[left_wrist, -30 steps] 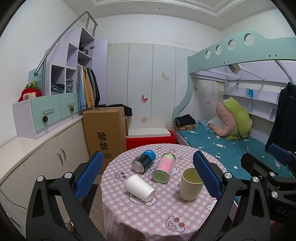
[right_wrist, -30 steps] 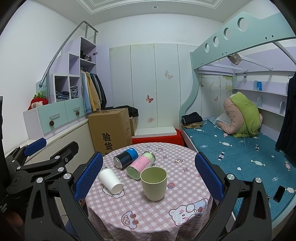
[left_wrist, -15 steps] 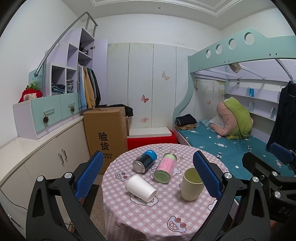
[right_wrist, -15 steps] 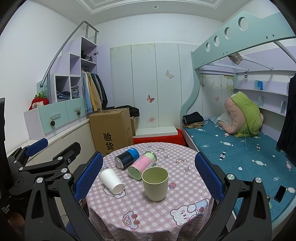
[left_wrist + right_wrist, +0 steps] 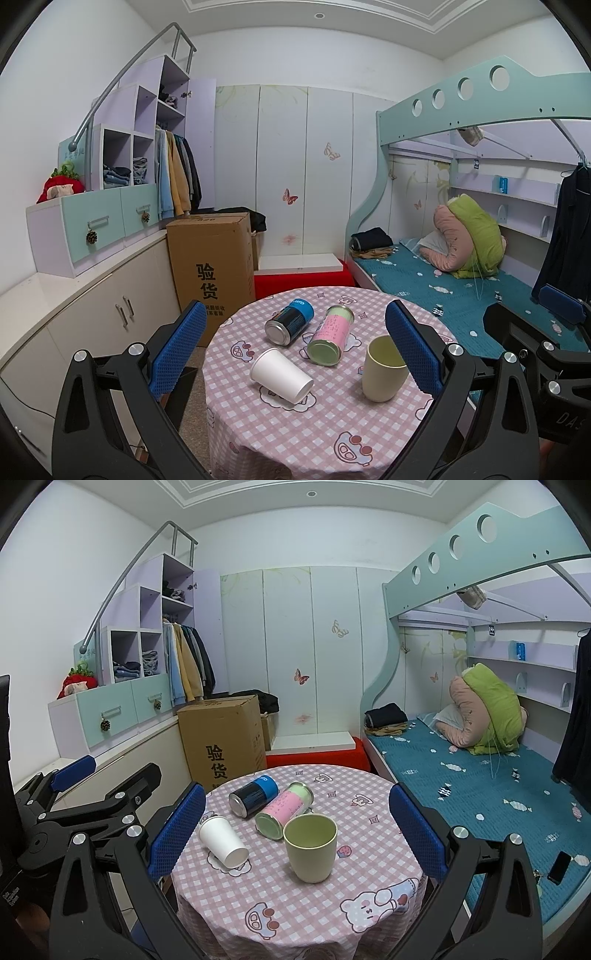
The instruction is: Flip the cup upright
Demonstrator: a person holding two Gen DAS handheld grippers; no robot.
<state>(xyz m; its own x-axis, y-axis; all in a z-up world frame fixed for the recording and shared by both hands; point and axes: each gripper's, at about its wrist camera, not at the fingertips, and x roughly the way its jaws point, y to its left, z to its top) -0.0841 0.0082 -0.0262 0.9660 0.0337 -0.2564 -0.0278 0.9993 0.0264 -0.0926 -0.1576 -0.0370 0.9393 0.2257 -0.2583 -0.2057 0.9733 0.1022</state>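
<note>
A white paper cup [image 5: 280, 374] lies on its side on the round table [image 5: 332, 435] with the pink checked cloth; it also shows in the right wrist view [image 5: 222, 842]. A pale green cup [image 5: 384, 369] stands upright to its right, also in the right wrist view [image 5: 311, 847]. My left gripper [image 5: 295, 347] is open and empty, above the table's near side. My right gripper [image 5: 297, 827] is open and empty, held back from the green cup.
A blue can [image 5: 290, 321] and a pink-green can [image 5: 331, 334] lie on their sides behind the cups. A cardboard box [image 5: 212, 266] stands beyond the table on the left. A bunk bed [image 5: 461, 280] is on the right, cabinets [image 5: 92, 314] on the left.
Both views have shifted slightly; the table and cups sit a little lower and closer in the frames. Nothing on the table has moved. Both grippers stay open.
</note>
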